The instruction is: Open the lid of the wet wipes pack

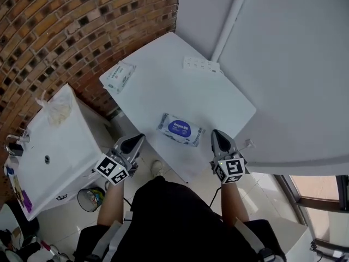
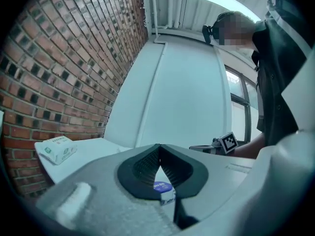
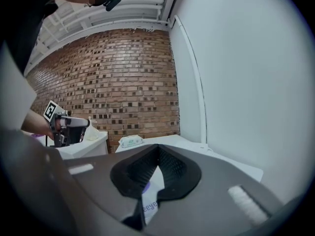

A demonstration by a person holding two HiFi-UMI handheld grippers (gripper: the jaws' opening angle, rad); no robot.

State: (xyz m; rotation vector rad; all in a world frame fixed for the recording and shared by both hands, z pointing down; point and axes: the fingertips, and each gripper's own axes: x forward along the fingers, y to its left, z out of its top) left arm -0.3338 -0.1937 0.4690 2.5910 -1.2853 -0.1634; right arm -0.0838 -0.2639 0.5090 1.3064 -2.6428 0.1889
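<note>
Left tool (image 1: pixel 137 140), right tool (image 1: pixel 217 135) closed, empty; wet wipes pack (image 1: pixel 180 129) between them, mostly hidden in gripper views.

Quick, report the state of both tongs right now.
Left tongs: closed, holding nothing, just short of the wet wipes pack.
Right tongs: closed, holding nothing, near the pack's other end.

Colours: wet wipes pack (image 1: pixel 181 129) white, blue oval label; table (image 1: pixel 163 86) white; wall (image 1: pixel 65 21) red-brown brick with scattered dark bricks.
</note>
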